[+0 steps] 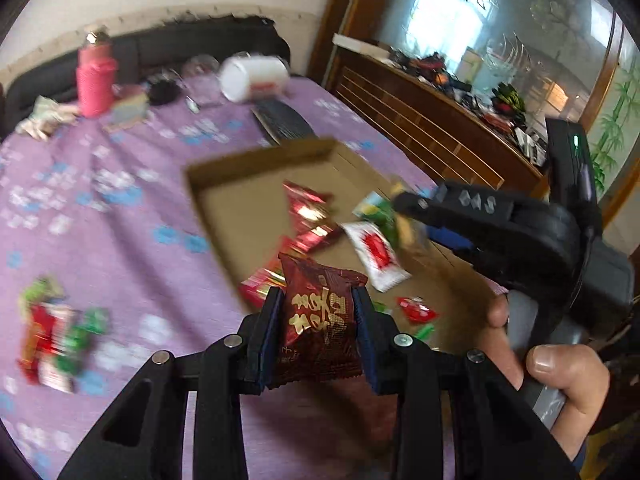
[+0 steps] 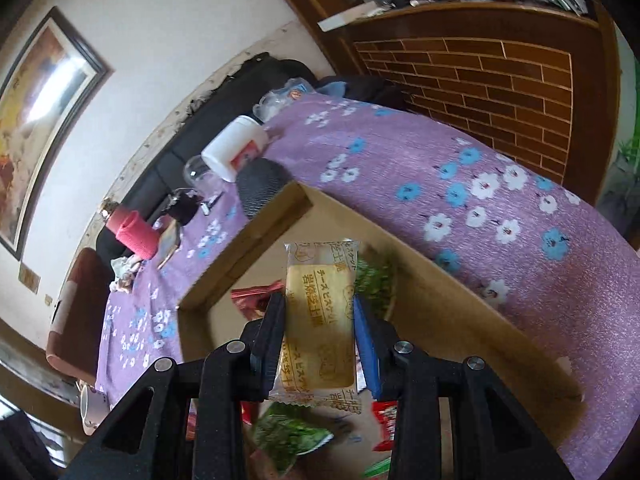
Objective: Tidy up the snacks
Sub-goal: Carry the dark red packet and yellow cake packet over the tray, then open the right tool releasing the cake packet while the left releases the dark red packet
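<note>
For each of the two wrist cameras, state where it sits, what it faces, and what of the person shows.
Left wrist: on the left gripper, looking down at the cardboard box; holds a dark red snack packet; a hand with the right gripper shows.
Right wrist: on that right gripper, tilted over the box; holds a yellow biscuit packet; no hand shows.
Shared: box, purple tablecloth, white jar.

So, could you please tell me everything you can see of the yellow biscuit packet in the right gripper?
The yellow biscuit packet is a flat, clear plastic wrapper with crimped ends, brown printed lettering and a pale yellow biscuit inside. It stands lengthwise, clamped at its long edges by the right gripper, above the open cardboard box, where other snacks lie. Only the pads touch it.
</note>
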